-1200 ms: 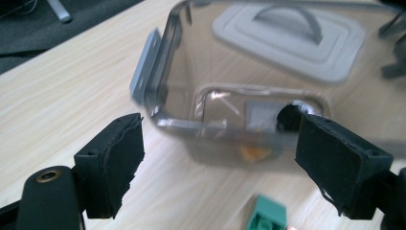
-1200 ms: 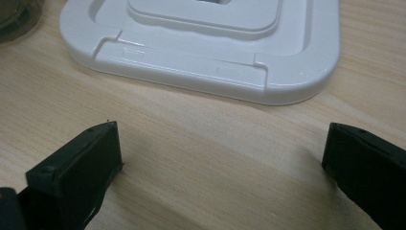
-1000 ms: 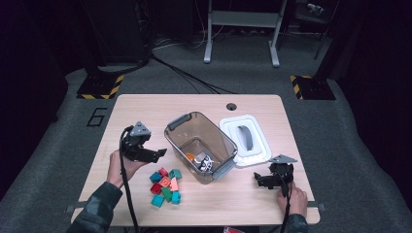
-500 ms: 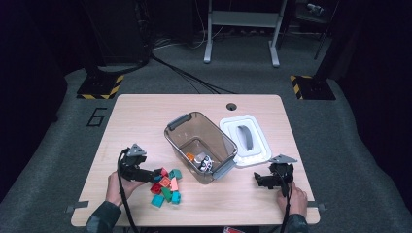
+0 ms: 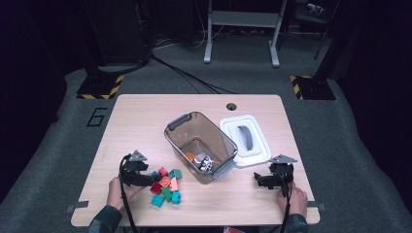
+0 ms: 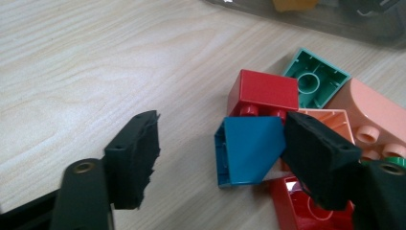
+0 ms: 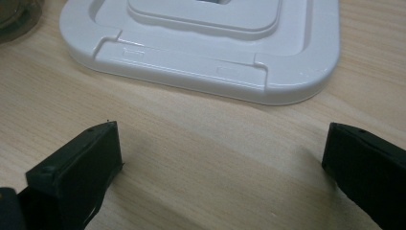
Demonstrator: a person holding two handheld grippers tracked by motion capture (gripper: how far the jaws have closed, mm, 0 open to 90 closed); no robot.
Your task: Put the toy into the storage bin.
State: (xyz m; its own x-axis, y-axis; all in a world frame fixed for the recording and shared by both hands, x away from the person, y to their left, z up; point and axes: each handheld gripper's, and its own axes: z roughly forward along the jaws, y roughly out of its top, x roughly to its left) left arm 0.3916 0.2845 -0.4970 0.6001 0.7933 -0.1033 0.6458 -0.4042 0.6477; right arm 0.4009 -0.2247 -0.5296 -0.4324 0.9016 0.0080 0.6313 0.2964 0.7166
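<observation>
The blue brick [image 6: 249, 151] lay on the wooden surface [image 5: 141, 126] at the near edge of a small heap of toy bricks [image 5: 166, 187], in the lower left of the high view. In the left gripper view it sat right of centre, its sloped face up, with a red brick [image 6: 263, 91] just behind it and a green brick [image 6: 316, 79] farther back toward the upper right. The left gripper [image 6: 220, 153] was down at the surface with its fingers about halfway apart; they had just been closing, and the blue brick was between them. The right-hand finger [image 6: 318, 160] touched the brick's edge, while the left-hand finger stood clear of it over bare wood, so nothing was gripped.

In the high view a clear plastic bin [image 5: 200, 145] stood at mid-frame beside the heap, holding a few small items, and its white lid [image 5: 245, 141] lay flat just to the right. The right gripper [image 7: 222, 163] rested low at the lower right of that view, fingers wide apart over bare wood, the lid's edge [image 7: 206, 72] just ahead of them.
</observation>
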